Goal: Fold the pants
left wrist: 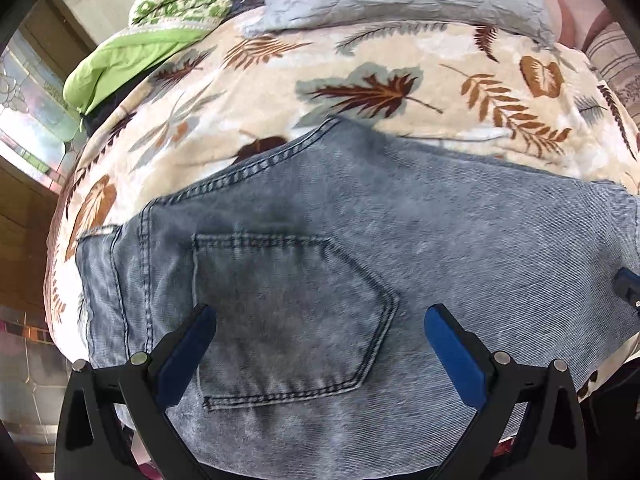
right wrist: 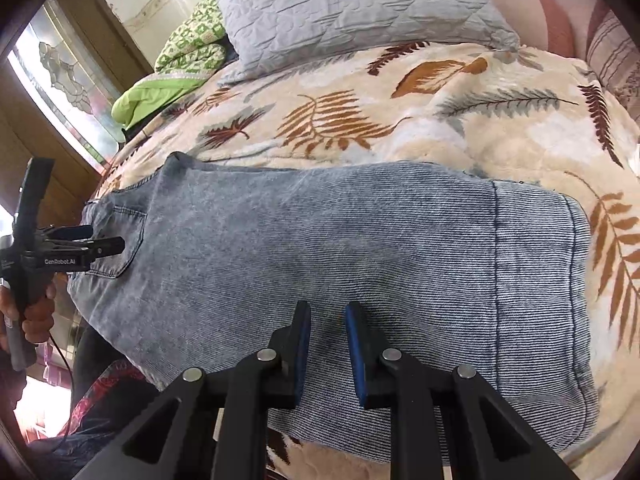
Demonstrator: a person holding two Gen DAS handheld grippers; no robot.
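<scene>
Faded blue jeans [right wrist: 320, 248] lie folded lengthwise on the leaf-print blanket, waist at the left, hem at the right. In the left wrist view the back pocket [left wrist: 288, 312] lies right under my left gripper [left wrist: 320, 320], which is open wide and empty just above the denim [left wrist: 460, 232]. My right gripper [right wrist: 328, 316] hovers over the near edge of the leg, jaws a narrow gap apart and holding nothing. The left gripper [right wrist: 108, 246] also shows in the right wrist view at the waist end. A right gripper fingertip [left wrist: 628, 286] peeks in at the left wrist view's right edge.
The leaf-print blanket [right wrist: 400, 120] covers the bed. A grey quilted pillow [right wrist: 352, 12] and a green patterned blanket [right wrist: 180, 64] lie at the far side, pink cushions [right wrist: 536, 12] at the far right. A wooden door with glass [right wrist: 60, 80] stands left.
</scene>
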